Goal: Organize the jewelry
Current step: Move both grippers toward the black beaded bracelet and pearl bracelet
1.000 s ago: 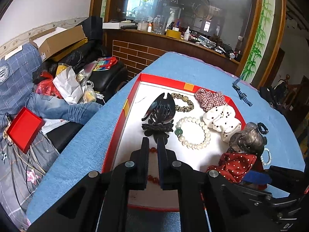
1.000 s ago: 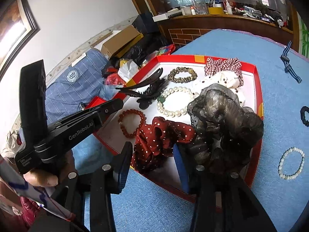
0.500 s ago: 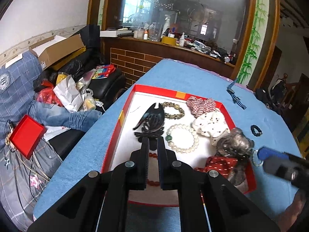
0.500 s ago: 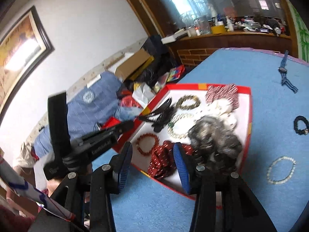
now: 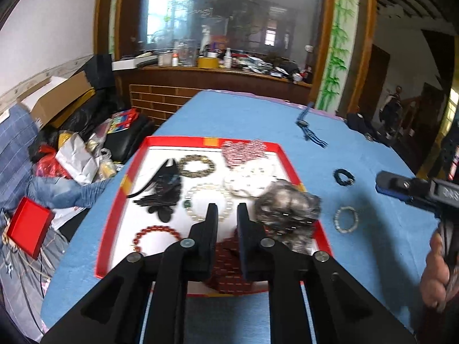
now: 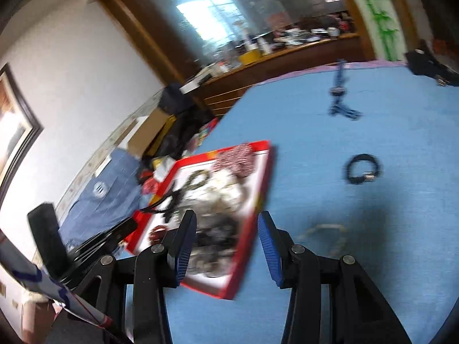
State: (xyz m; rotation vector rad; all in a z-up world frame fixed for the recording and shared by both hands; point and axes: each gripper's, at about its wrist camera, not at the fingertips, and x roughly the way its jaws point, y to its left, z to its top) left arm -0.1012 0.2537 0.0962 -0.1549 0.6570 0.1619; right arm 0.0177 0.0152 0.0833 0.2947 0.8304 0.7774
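Note:
A red-rimmed white tray on the blue table holds a black hair comb, bead and pearl bracelets, white, plaid, grey and red dotted scrunchies. My left gripper hovers above the tray's near half, fingers slightly apart and empty. On the table right of the tray lie a pearl bracelet, a black bracelet and a blue tassel cord. My right gripper is open and empty above the tray's right edge; it also shows in the left wrist view.
A sofa piled with bags, a cardboard box and a small red box stands left of the table. A wooden counter with bottles runs behind it. A dark bag lies at the table's far right.
Both grippers have lifted and pulled back from the tray. The right gripper has swung right toward the loose bracelets and opened wider. The left fingers have parted a little.

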